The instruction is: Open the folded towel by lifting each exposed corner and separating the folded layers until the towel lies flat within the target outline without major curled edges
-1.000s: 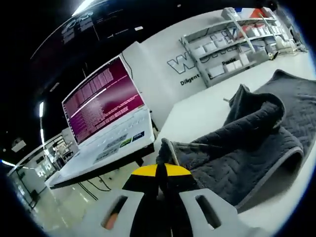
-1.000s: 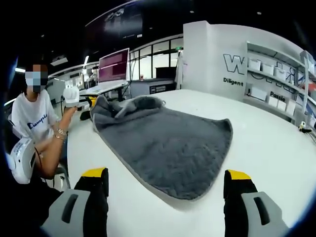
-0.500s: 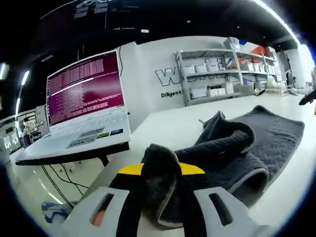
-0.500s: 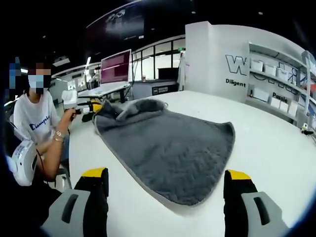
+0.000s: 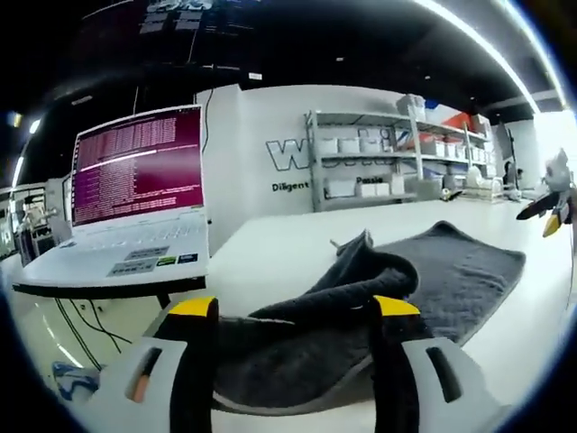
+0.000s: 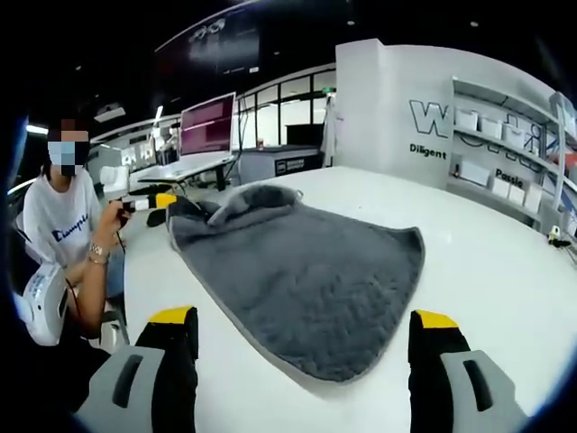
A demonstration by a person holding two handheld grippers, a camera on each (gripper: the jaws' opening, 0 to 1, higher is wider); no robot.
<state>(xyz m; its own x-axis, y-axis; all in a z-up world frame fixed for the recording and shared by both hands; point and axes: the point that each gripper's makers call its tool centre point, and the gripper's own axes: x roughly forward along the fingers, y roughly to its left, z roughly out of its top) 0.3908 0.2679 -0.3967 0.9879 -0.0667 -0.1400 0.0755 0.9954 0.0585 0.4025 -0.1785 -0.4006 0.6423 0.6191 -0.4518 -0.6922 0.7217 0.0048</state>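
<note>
Jaws of the left gripper (image 5: 293, 311) stand spread apart, with a rumpled corner of the dark grey towel (image 5: 433, 280) lying between them on the white bench (image 5: 270, 257); nothing is clamped. Jaws of the right gripper (image 6: 305, 329) are likewise wide apart and empty, poised just short of the towel's near rounded edge, apart from it.

Location of the work piece: the towel lies on the bench top, most of its area spread in a single flat layer. The exception is the end at the left gripper, where the cloth is bunched into a raised, folded-over hump. In the right gripper view that hump sits at the far end of the towel, beside the person's hand (image 6: 115, 215) that holds the left gripper. No target outline can be made out on the bench surface.

Surroundings: an open laptop (image 5: 131, 203) with a magenta screen stands on an adjacent surface; shelving with white boxes (image 5: 397, 162) lines the rear wall.

Assessment: the unfolding appears largely complete, the remaining fault being the bunched end. The step in hand looks like dealing with that corner. The next move calls for closing the left jaws on the topmost layer only, lifting it and drawing it outward, away from the towel's middle, so the hump lays down flat. The right gripper could pin the opposite edge to stop the whole cloth sliding.
</note>
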